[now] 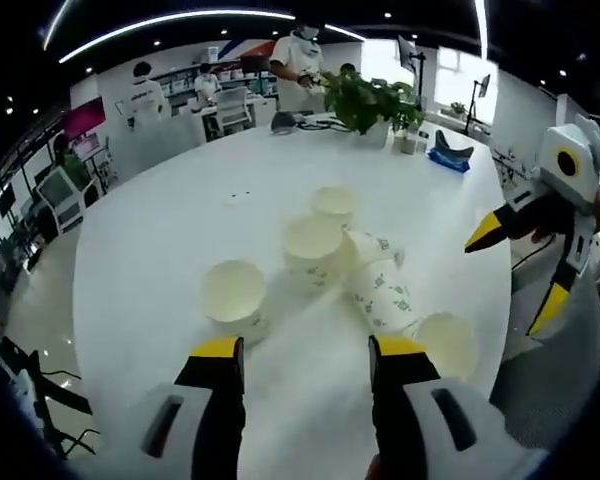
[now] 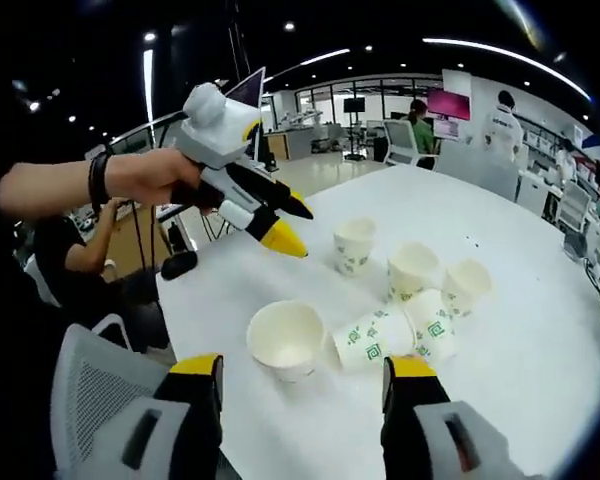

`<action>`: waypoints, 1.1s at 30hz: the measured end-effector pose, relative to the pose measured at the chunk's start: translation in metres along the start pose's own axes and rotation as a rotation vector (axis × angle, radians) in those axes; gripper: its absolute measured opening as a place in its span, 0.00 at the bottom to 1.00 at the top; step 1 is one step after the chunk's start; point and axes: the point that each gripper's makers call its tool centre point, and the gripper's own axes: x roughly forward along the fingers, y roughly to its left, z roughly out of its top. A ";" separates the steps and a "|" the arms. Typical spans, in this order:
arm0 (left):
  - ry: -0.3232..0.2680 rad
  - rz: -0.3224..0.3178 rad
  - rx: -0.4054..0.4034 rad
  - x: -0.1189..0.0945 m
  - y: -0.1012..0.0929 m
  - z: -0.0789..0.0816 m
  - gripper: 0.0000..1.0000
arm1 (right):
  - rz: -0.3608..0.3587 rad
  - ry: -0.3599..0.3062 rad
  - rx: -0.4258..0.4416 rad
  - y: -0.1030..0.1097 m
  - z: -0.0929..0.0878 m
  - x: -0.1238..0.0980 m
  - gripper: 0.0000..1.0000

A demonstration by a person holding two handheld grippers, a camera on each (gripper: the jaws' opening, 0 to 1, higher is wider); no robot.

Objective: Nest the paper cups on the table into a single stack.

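Observation:
Several white paper cups with green print stand or lie apart on the round white table (image 1: pixel 160 230). In the left gripper view, upright cups sit at the left (image 1: pixel 233 293), the middle (image 1: pixel 313 245), behind it (image 1: pixel 334 203) and the right (image 1: pixel 447 343). Two cups lie on their sides (image 1: pixel 380 290). My left gripper (image 1: pixel 306 350) is open above the near table edge, holding nothing. My right gripper (image 1: pixel 515 275) hangs open past the table's right side. In the right gripper view, my right gripper (image 2: pixel 302 368) is open in front of an upright cup (image 2: pixel 286 338) and a lying cup (image 2: pixel 372 340). The left gripper (image 2: pixel 293 228) hovers open, held by a hand (image 2: pixel 130 180).
A potted plant (image 1: pixel 370 100) and a blue object (image 1: pixel 448 155) stand at the table's far side. People stand by desks behind. A mesh chair (image 2: pixel 90 400) is close to the table edge, with a seated person (image 2: pixel 70 250) beyond it.

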 end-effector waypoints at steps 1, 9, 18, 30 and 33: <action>0.002 0.001 0.005 0.003 0.001 0.001 0.48 | -0.002 -0.001 0.008 -0.001 -0.001 0.000 0.65; 0.032 0.025 0.007 0.029 0.021 0.010 0.45 | -0.018 -0.038 0.100 -0.008 -0.007 -0.005 0.63; 0.087 0.055 -0.004 0.057 0.036 -0.005 0.40 | -0.045 -0.040 0.141 -0.015 -0.017 -0.006 0.62; 0.152 0.087 0.001 0.075 0.049 -0.023 0.15 | -0.058 -0.035 0.180 -0.012 -0.025 -0.006 0.59; 0.156 0.089 -0.011 0.074 0.047 -0.022 0.00 | -0.058 -0.032 0.184 -0.012 -0.027 -0.005 0.58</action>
